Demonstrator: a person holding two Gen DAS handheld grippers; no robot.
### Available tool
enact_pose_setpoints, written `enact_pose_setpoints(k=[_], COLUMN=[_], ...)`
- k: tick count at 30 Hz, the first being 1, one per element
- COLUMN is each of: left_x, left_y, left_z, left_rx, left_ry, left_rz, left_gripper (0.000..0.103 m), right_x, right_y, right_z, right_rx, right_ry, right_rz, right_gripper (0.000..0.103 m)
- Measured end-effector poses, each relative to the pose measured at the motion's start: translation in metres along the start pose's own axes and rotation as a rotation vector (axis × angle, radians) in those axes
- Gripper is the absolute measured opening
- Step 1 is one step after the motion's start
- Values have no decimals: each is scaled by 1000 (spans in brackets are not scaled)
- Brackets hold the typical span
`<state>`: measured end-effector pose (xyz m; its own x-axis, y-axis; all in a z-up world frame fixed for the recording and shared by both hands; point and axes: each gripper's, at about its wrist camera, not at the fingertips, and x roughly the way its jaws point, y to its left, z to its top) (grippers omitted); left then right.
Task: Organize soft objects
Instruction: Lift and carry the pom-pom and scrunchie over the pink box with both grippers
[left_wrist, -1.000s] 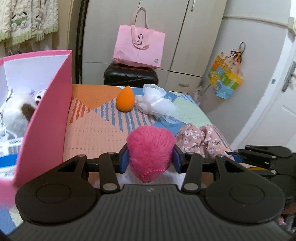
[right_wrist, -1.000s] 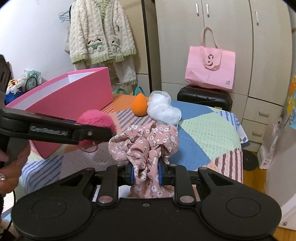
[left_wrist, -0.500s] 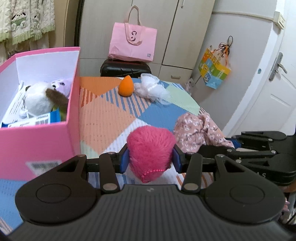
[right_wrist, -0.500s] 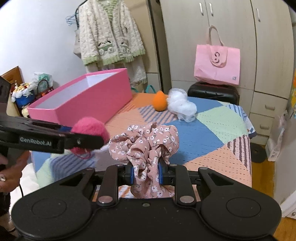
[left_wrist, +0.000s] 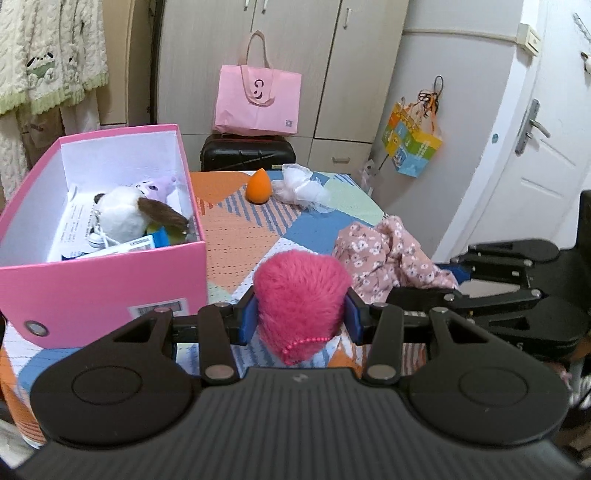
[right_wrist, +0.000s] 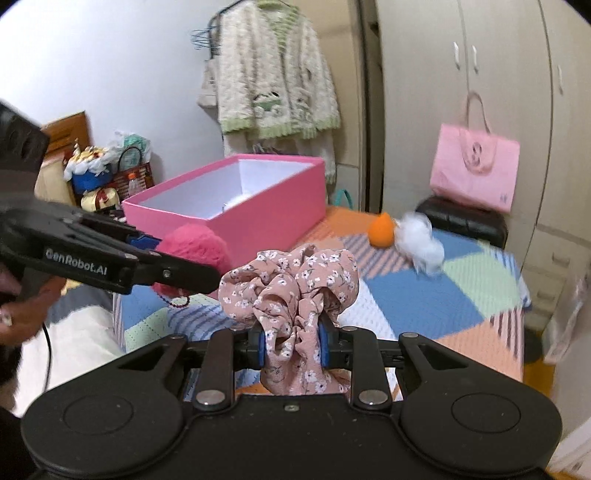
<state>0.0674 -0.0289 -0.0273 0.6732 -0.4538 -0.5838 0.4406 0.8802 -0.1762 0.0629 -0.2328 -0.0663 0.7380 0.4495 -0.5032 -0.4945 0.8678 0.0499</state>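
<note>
My left gripper (left_wrist: 300, 319) is shut on a fluffy pink pom-pom (left_wrist: 301, 291) and holds it above the table, to the right of the open pink box (left_wrist: 110, 280). The pom-pom also shows in the right wrist view (right_wrist: 195, 245). My right gripper (right_wrist: 291, 345) is shut on a pink floral scrunchie (right_wrist: 291, 284), also held above the table; the scrunchie shows in the left wrist view (left_wrist: 384, 247). The box (right_wrist: 258, 218) holds a white plush toy (left_wrist: 122, 214) and packets. An orange sponge (left_wrist: 259, 190) and a white mesh scrunchie (left_wrist: 301, 188) lie at the table's far end.
A patchwork cloth covers the table (left_wrist: 240, 229). A black suitcase (left_wrist: 247, 155) with a pink bag (left_wrist: 256, 99) stands behind it, against the cupboards. A cream cardigan (right_wrist: 273, 74) hangs on the left. A door (left_wrist: 546, 147) is on the right.
Both grippers have pulled back and risen with their loads. The pink box now shows from above with its contents, and the sponge and white scrunchie look farther away.
</note>
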Motion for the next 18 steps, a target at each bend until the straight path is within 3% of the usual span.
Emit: enact_pose_setpoints(k=[9, 14, 18], left_x=[-30, -51, -64], left_y=[21, 21, 27], left_z=[-1, 2, 6], left_rx=[30, 74, 90], left_ry=[80, 57, 24], left_rz=[-24, -10, -3], left_gripper=[45, 45, 45], right_x=[-4, -5, -3], right_y=[19, 29, 42], right_z=[19, 33, 42], right_rx=[-62, -62, -93], right_ry=[31, 41, 13], right_rz=[73, 183, 196], right_gripper=[30, 30, 30])
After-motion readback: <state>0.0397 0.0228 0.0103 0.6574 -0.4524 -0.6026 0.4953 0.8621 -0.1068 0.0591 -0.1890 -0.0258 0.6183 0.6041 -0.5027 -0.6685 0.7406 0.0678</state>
